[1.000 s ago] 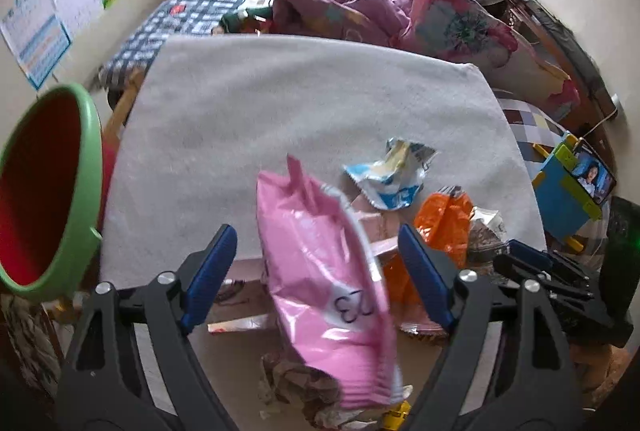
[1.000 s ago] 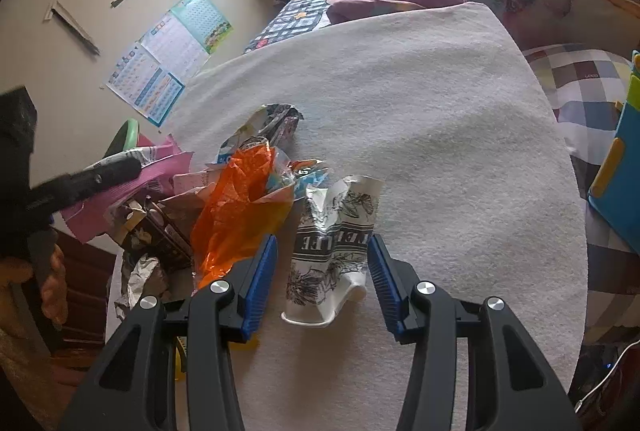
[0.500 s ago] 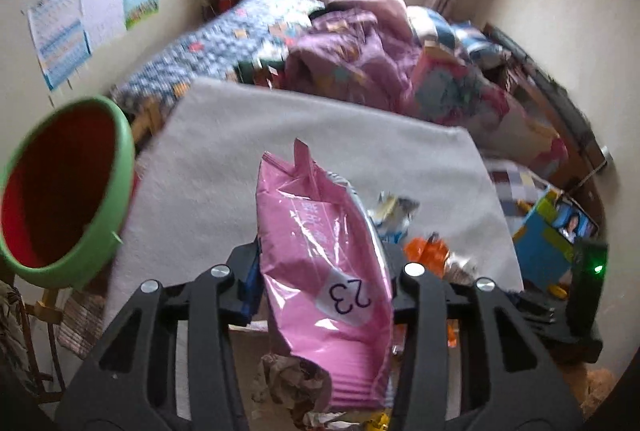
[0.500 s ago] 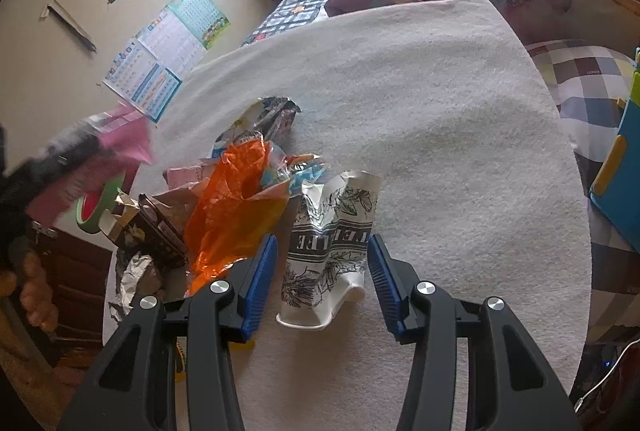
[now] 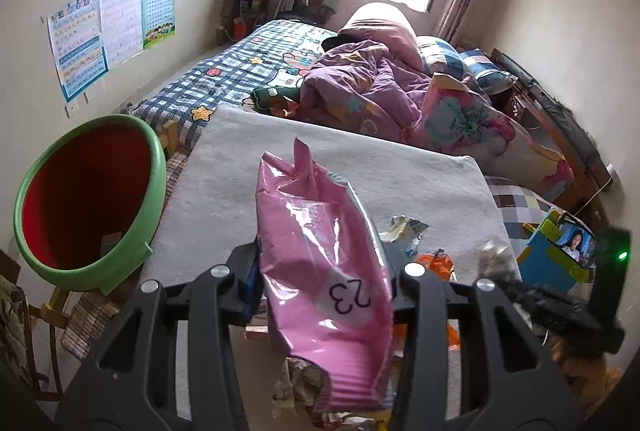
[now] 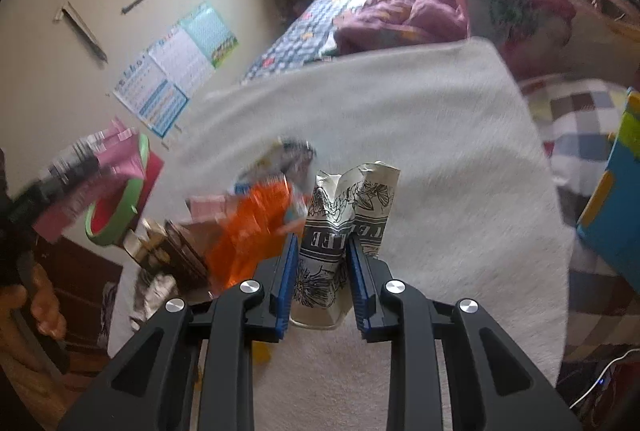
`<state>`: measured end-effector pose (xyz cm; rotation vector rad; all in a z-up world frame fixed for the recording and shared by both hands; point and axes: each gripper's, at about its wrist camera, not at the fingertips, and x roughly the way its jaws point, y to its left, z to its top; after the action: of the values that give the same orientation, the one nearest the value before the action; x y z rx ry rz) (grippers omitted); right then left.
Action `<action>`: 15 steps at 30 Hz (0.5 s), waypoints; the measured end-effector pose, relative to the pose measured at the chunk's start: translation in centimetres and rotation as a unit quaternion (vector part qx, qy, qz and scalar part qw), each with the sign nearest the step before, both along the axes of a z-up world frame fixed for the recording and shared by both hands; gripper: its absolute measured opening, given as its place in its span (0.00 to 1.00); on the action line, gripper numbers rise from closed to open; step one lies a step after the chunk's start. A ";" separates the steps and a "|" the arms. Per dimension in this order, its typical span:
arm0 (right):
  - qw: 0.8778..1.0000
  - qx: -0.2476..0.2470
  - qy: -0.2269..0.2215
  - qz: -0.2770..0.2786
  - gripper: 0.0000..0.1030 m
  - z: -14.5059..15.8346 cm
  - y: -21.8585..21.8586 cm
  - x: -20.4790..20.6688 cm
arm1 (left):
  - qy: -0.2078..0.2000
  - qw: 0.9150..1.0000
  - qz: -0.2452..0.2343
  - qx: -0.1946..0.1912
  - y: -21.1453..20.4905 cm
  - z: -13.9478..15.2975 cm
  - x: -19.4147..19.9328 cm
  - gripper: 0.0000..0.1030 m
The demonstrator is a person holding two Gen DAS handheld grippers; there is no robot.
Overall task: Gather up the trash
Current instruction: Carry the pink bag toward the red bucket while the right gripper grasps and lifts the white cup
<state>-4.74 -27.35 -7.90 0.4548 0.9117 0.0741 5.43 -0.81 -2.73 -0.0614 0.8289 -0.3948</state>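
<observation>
A pink plastic bag (image 5: 312, 215) marked "23" stands upright between the pads of my left gripper (image 5: 320, 283), which is shut on it above the white-clothed table (image 5: 320, 139). To the left sits a green bin (image 5: 156, 183) with a red inside. In the right wrist view my right gripper (image 6: 322, 263) has its jaws closing on a crushed printed paper cup (image 6: 352, 199). The blue pads press its sides and it hangs just above the cloth (image 6: 440, 151). An orange wrapper (image 6: 256, 227) lies to the left of the cup.
More trash lies on the near table edge: a blue-white wrapper (image 5: 406, 227), brown wrappers (image 6: 176, 247) and crumpled paper (image 5: 300, 379). A blue toy box (image 5: 548, 263) stands at the right. A bed with a purple quilt (image 5: 360, 87) is behind the table.
My left gripper closed on the pink bag and raised it, and its view tilted upward. My right gripper closed on the paper cup and lifted it a little.
</observation>
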 end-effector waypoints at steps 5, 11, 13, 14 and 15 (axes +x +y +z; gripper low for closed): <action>0.999 -0.011 -0.035 0.003 0.24 2.9 1.0 0.6 | 0.001 1.000 0.007 -0.006 1.2 -0.2 0.2 0.41; 0.998 -0.014 -0.051 0.030 0.24 4.6 2.8 1.9 | 0.000 1.000 0.014 -0.013 2.7 -0.1 0.9 0.41; 0.998 -0.016 -0.054 0.037 0.24 4.9 3.8 2.3 | 0.000 1.000 0.019 -0.015 3.3 -0.2 1.1 0.41; 0.998 -0.017 -0.055 0.041 0.24 5.0 4.2 2.5 | 0.001 1.000 0.022 -0.014 3.7 -0.2 1.2 0.41; 0.997 -0.018 -0.055 0.046 0.24 5.2 4.8 2.9 | 0.002 1.000 0.023 -0.014 4.3 -0.3 1.3 0.41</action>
<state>-1.86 -22.53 -2.75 0.3722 0.8247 0.1651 6.77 3.45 -3.06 -0.1065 0.8238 -0.3626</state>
